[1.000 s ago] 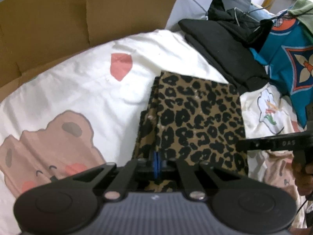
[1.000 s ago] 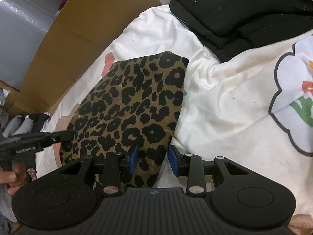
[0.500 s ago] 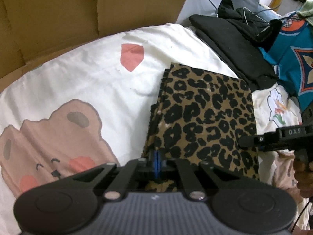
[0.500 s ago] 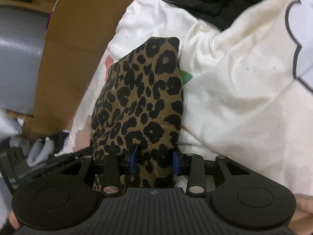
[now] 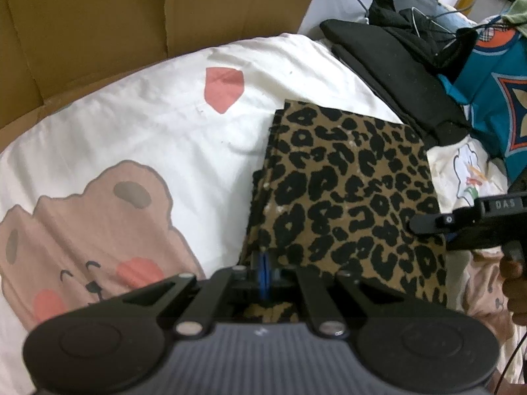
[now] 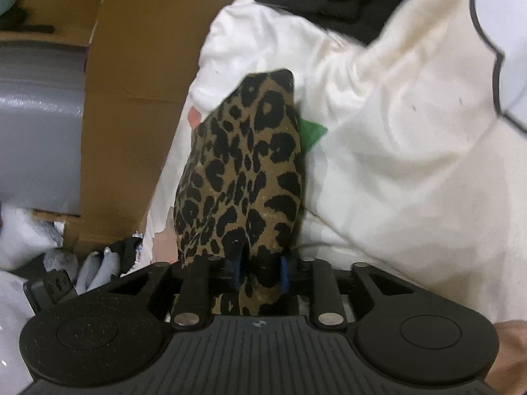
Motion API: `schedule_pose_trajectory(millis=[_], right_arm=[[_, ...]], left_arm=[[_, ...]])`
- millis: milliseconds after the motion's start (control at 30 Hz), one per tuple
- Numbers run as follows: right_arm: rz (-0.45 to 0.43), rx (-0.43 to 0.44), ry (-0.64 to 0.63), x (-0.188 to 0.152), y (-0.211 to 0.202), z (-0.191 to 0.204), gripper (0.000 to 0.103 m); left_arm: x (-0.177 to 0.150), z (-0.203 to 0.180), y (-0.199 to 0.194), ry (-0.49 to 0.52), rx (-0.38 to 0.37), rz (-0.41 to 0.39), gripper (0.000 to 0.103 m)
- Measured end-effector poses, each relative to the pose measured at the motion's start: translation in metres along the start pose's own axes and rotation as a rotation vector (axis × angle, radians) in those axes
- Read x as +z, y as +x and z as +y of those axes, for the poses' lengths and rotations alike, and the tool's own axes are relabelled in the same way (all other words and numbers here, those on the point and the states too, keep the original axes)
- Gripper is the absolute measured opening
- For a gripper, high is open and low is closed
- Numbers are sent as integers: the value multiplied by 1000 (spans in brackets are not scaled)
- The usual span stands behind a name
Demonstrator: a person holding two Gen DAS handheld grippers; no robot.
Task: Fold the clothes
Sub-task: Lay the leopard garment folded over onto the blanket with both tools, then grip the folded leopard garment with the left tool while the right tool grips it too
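Observation:
A folded leopard-print garment (image 5: pixel 349 194) lies on a white bedspread (image 5: pixel 148 138) printed with a bear. My left gripper (image 5: pixel 263 268) is shut on the garment's near left corner. In the right wrist view the same garment (image 6: pixel 243 177) rises between the blue pads (image 6: pixel 235 270) of my right gripper (image 6: pixel 260 271), whose jaws are closed on its near edge. The right gripper also shows in the left wrist view (image 5: pixel 428 223) at the garment's right edge.
A cardboard sheet (image 5: pixel 148 10) stands behind the bed. Black clothes (image 5: pixel 395 65) and a teal printed garment (image 5: pixel 494 98) lie at the far right. In the right wrist view, a cardboard box (image 6: pixel 131 98) and bagged items (image 6: pixel 39 247) sit left of the bed.
My right gripper slid onto the garment's edge, closed on it and lifted it, tilting the view. My left gripper stayed shut on its corner and shifted slightly.

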State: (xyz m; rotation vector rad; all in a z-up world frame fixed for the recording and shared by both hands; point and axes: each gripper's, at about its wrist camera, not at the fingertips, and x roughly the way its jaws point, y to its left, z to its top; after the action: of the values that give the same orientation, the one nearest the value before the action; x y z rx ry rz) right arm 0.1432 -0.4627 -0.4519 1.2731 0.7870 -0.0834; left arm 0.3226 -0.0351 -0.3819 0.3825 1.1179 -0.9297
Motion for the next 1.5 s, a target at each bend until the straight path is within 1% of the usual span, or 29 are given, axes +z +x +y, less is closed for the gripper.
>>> schedule_pose_trajectory(millis=[67, 167, 233, 267, 300, 367, 433, 500, 533, 567, 633, 667, 767, 867, 1033, 1100, 1133, 1167, 1300, 1333, 1367, 1433, 1500], right_arm=[[0, 23, 33, 0, 6, -3, 37], [-2, 34, 55, 2, 13, -3, 38], [-3, 27, 45, 2, 13, 1, 28], [-4, 21, 37, 2, 12, 3, 17], [-4, 16, 28, 3, 12, 5, 14], [-5, 6, 15, 3, 11, 9, 9], [-6, -1, 5, 2, 11, 14, 9], [-8, -6, -9, 2, 11, 17, 9], [-9, -8, -15, 1, 11, 18, 9], [-10, -11, -17, 1, 12, 19, 9], [-10, -14, -19, 0, 13, 20, 9], [-10, -14, -20, 0, 13, 21, 9], [-10, -15, -27, 0, 11, 22, 9], [-13, -17, -33, -2, 9, 24, 9], [-14, -18, -36, -3, 7, 23, 9], [-19, -23, -48, -3, 6, 24, 8], [-22, -24, -54, -2, 5, 25, 8], [-27, -23, -60, -2, 5, 27, 7], [-33, -35, -84, 1, 3, 33, 6], [-32, -41, -90, 2, 3, 35, 6], [-32, -48, -96, 3, 2, 36, 6], [-33, -60, -108, 5, 0, 39, 6], [-39, -64, -108, 7, -6, 38, 6]], left_arm=[[0, -1, 0, 4, 5, -1, 1], [1, -1, 0, 1, 11, 1, 1], [2, -2, -1, 1, 15, 4, 2], [3, -2, -2, 1, 19, 7, 2], [5, -3, -3, 3, 23, 10, 3], [9, -3, -7, 0, 24, 22, 8], [14, -1, -10, -28, 15, 24, 12], [19, -1, -12, -43, 8, 6, 28], [21, -2, -13, -45, 5, -2, 47], [24, -3, -14, -45, 3, -12, 61], [28, -5, -9, -26, 6, -31, 65], [30, -5, -5, -28, 1, -30, 65], [32, 3, 10, -80, -25, -20, 65], [30, 10, 22, -114, -71, -20, 65], [28, 19, 35, -176, -135, -13, 66], [29, 21, 40, -195, -148, -5, 67], [29, 22, 42, -203, -161, -2, 64], [29, 23, 43, -213, -176, -2, 58], [28, 20, 44, -212, -169, -3, 54], [28, 20, 43, -225, -170, -2, 50], [28, 23, 42, -244, -175, -2, 43], [29, 27, 39, -274, -199, 2, 37], [30, 29, 36, -279, -219, 6, 35]])
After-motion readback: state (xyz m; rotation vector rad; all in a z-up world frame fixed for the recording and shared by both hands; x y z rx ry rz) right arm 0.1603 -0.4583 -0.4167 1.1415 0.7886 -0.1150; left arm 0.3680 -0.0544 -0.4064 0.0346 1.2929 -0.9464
